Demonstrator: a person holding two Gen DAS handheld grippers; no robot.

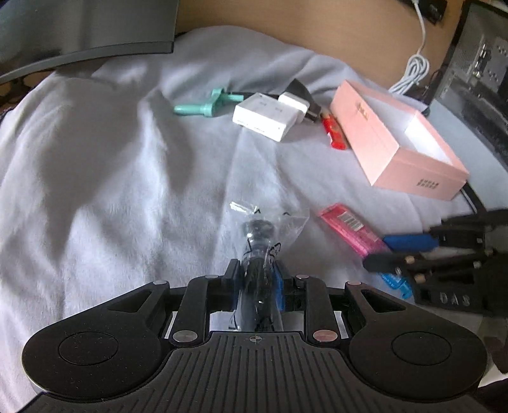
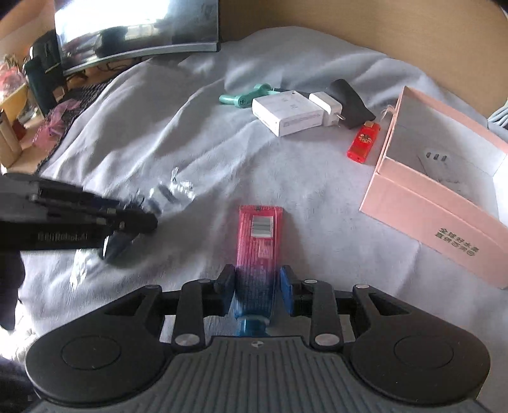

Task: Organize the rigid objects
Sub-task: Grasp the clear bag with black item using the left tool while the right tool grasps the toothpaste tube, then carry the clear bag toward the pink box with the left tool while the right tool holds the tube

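Over the rumpled white cloth (image 1: pixel 95 190), left gripper (image 1: pixel 257 279) grips a bagged part (image 1: pixel 258 241); right gripper (image 2: pixel 257 286) clamps a pink lighter (image 2: pixel 258 235).

In the right wrist view the open box (image 2: pixel 444 203) sits on the cloth (image 2: pixel 158 143) at the right of the frame, with the lighter (image 2: pixel 363 143) just left of its far corner. Further left, in the upper middle, the flat packet (image 2: pixel 285 114) touches the plug adapter (image 2: pixel 327 108), and the T-shaped tool (image 2: pixel 244 95) lies behind the packet's left end. The long wrapped stick (image 2: pixel 258 241) lies at lower centre, the clear bag (image 2: pixel 168 197) left of it, the monitor (image 2: pixel 136 28) at upper left beyond the cloth.
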